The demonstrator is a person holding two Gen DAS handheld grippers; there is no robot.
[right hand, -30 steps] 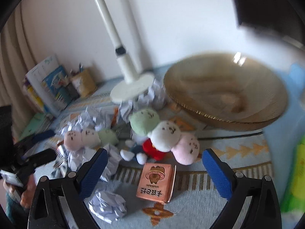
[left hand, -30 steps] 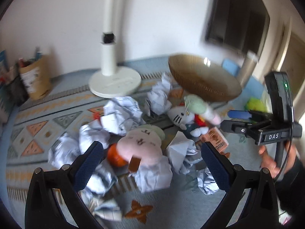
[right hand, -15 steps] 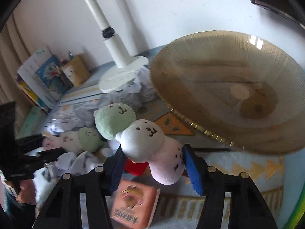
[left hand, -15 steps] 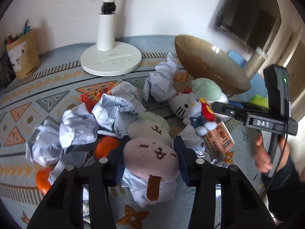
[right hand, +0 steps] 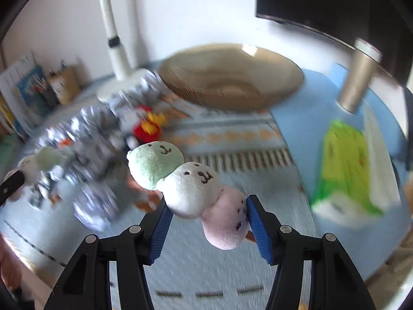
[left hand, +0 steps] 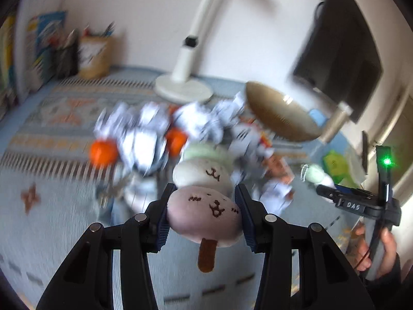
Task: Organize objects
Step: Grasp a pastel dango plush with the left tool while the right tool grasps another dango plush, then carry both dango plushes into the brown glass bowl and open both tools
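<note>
Left tool clamped on pink-white-green plush dumpling skewer; right tool clamped on matching skewer, both lifted above patterned tabletop. Ribbed amber glass bowl empty; crumpled paper balls unsorted.

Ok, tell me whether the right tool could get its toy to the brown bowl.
Probably yes: the right tool grips its dango plush, and only bare mat separates it from the brown bowl.

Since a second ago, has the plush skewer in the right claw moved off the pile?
Yes. The plush skewer was lying against the crumpled paper; now the right claw holds it up, nearer the camera than the bowl.
</note>
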